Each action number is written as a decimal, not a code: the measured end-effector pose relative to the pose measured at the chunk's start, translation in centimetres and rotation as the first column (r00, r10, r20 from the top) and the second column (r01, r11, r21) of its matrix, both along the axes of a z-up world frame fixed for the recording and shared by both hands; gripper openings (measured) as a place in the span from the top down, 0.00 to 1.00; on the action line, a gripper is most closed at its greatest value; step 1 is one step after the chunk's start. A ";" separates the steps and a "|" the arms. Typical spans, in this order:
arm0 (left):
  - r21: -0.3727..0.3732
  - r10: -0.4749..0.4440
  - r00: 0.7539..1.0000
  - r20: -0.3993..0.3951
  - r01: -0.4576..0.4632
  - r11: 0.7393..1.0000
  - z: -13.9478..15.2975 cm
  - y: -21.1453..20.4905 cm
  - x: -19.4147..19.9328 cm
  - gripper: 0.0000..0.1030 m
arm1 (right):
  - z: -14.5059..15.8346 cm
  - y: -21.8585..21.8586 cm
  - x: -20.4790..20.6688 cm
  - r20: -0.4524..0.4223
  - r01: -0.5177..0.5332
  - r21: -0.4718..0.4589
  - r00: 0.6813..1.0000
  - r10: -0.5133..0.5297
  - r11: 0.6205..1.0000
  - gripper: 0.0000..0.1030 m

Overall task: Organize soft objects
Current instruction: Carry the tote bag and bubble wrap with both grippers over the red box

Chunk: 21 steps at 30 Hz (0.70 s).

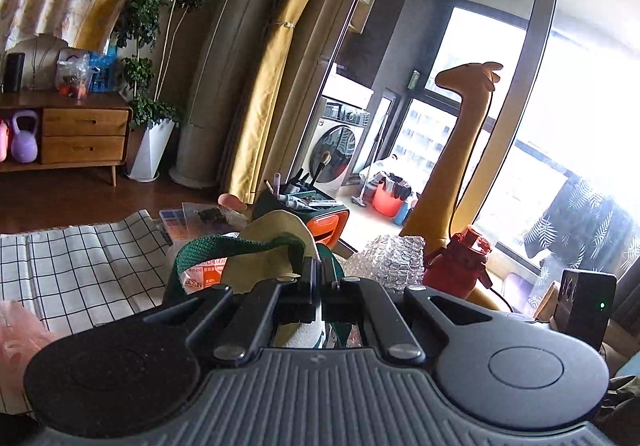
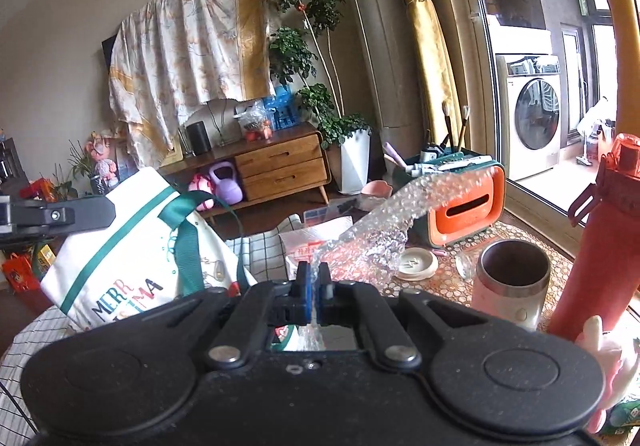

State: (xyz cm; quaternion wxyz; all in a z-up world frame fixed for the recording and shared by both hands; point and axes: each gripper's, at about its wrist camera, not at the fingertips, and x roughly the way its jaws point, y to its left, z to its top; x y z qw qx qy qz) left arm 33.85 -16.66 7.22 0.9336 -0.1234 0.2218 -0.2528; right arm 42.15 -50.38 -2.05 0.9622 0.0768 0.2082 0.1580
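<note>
Matt cream cloth tote bag (image 2: 120, 246) with woven green straps, glossy clear plastic bubble wrap (image 2: 384, 221), and a brushed-metal-lined cup (image 2: 512, 278) are seen

My left gripper's body hides the lower part of the tote bag (image 1: 276, 246), so I can't tell what sits inside. The red bottle (image 2: 600, 246) loses its base behind my right gripper's housing (the giraffe toy (image 2: 616, 5) is cut by the frame's edge).
</note>
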 end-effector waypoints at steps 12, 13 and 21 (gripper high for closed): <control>0.035 0.086 0.986 -0.145 -0.082 0.996 -7.1 3.4 3.7 0.98 | -6.3 3.0 2.5 -0.135 -0.094 0.065 0.986 0.102 0.993 0.99; 0.039 0.091 0.983 -0.156 -0.086 0.996 -7.6 3.7 3.9 0.98 | -6.9 3.3 2.7 -0.155 -0.095 0.082 0.982 0.107 0.992 0.99; 0.100 0.114 0.971 -0.212 -0.095 0.990 -10.6 4.4 4.3 0.98 | -11.3 4.0 5.0 -0.366 -0.074 0.156 0.922 0.127 0.985 0.98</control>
